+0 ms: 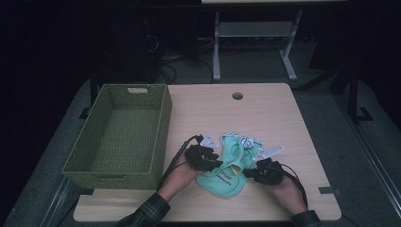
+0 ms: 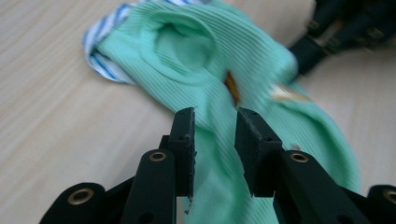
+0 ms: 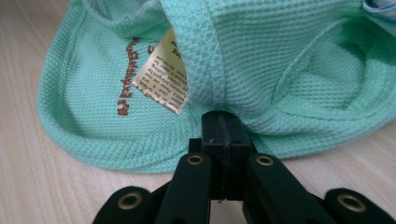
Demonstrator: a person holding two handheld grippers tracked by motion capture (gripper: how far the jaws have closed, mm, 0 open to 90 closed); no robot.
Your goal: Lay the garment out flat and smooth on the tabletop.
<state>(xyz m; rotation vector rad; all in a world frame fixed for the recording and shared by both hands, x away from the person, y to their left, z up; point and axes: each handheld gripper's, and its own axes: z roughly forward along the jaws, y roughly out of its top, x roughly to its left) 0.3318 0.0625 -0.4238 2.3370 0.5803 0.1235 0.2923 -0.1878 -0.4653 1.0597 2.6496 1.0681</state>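
A mint-green waffle-knit garment (image 1: 226, 171) with brown lettering lies crumpled near the table's front edge. A blue-and-white striped cloth (image 1: 247, 140) peeks out from behind it. My left gripper (image 1: 215, 161) is at the garment's left side. In the left gripper view its jaws (image 2: 215, 122) stand apart just above the green fabric (image 2: 187, 51), with nothing pressed between the pads. My right gripper (image 1: 250, 174) is at the garment's right edge. In the right gripper view its jaws (image 3: 225, 117) are shut on a fold of the green hem (image 3: 198, 60), beside a sewn-in care label (image 3: 161, 74).
A green woven basket (image 1: 163, 124) stands empty at the table's left side. A round cable hole (image 1: 237, 96) sits near the table's far edge. Bare tabletop (image 1: 265, 113) lies behind the cloths. Beyond the table are a desk frame (image 1: 216, 42) and cables on the floor.
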